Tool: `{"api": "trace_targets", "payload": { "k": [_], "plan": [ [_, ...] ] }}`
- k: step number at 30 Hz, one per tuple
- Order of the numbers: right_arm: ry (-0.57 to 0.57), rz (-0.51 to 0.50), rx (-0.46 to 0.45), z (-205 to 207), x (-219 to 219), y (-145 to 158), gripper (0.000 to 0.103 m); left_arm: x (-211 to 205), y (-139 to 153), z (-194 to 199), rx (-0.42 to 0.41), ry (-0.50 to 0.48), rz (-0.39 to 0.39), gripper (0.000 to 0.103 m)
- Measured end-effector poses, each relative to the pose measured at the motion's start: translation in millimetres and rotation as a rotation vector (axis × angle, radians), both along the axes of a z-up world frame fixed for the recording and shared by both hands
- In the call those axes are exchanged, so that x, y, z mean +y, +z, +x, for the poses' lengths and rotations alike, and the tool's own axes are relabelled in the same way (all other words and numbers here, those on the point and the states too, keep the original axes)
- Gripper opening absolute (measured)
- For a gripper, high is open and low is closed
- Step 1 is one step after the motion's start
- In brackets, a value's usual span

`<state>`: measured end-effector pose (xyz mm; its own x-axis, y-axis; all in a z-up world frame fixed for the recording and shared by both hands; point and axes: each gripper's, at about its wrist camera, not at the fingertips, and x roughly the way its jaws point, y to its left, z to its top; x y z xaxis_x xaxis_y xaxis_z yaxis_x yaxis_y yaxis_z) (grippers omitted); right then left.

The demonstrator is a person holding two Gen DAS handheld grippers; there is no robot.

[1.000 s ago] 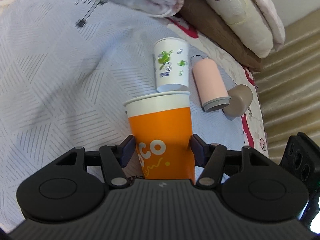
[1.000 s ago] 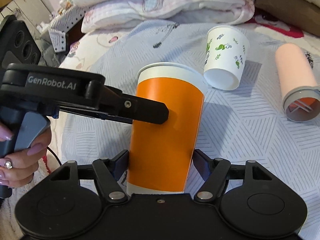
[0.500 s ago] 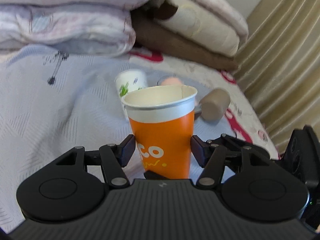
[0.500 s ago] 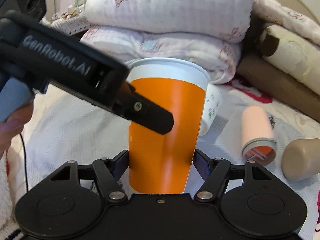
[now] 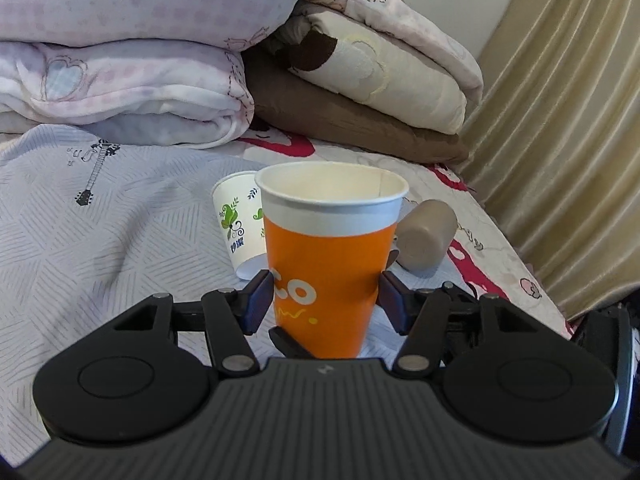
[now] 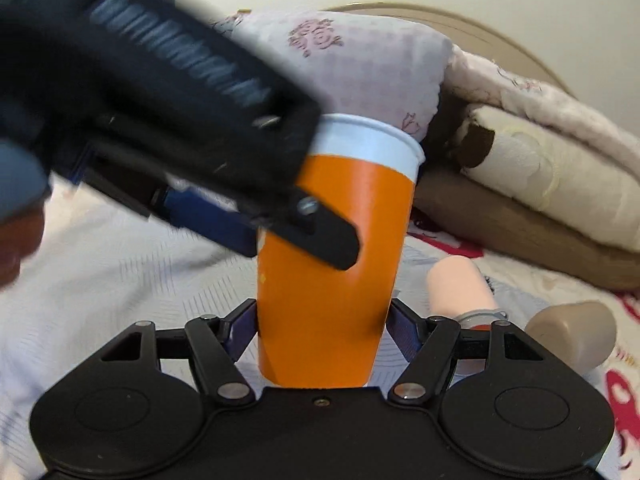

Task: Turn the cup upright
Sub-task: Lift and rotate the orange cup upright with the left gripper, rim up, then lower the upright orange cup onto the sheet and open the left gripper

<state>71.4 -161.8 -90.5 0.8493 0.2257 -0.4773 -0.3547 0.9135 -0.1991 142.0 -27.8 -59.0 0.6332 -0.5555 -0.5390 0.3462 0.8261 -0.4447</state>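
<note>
An orange paper cup with a white rim stands mouth up between my left gripper's pads, which press its lower sides. In the right wrist view the same cup sits between my right gripper's pads, which also touch its sides near the base. The left gripper's body and finger cross the cup's upper left there, blurred. Both grippers are shut on the cup. Its base is hidden behind the gripper bodies.
A white cup with green print lies tipped behind the orange cup. A pink tumbler and a beige cup lie on their sides to the right. Folded quilts are stacked at the back, and a curtain hangs at the right of the bed.
Both grippers have tilted level with the orange cup in them; its mouth now faces up and the view has swung from the bedsheet to the quilts behind.
</note>
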Motion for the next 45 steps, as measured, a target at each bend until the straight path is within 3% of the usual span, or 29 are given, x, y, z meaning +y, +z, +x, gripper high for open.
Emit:
{"api": "trace_targets", "payload": {
  "k": [12,20,32,38,42,45],
  "plan": [
    [-0.04,-0.039,-0.026,9.5,-1.5,-7.9,0.075,-15.5,-2.5,3.6,-0.07,-0.047,0.045,0.055],
    [-0.072,-0.06,-0.052,25.9,-15.1,-13.6,0.075,-24.9,-12.0,13.9,-0.104,-0.085,0.001,0.054],
    [-0.1,0.024,0.02,39.4,-28.1,-18.0,0.075,-27.1,-15.4,15.2,-0.055,-0.104,-0.035,0.054],
    [-0.117,0.042,0.112,42.7,-26.6,-14.4,0.08,-24.2,-17.3,19.6,0.03,-0.097,-0.074,0.06],
    [-0.132,0.032,0.123,40.4,-24.0,-10.8,0.09,-25.5,-15.2,16.4,0.036,-0.094,-0.051,0.061],
    [-0.177,0.011,0.141,41.9,-24.0,-6.5,0.09,-23.7,-15.0,16.3,0.073,-0.1,-0.053,0.061]
  ]
}}
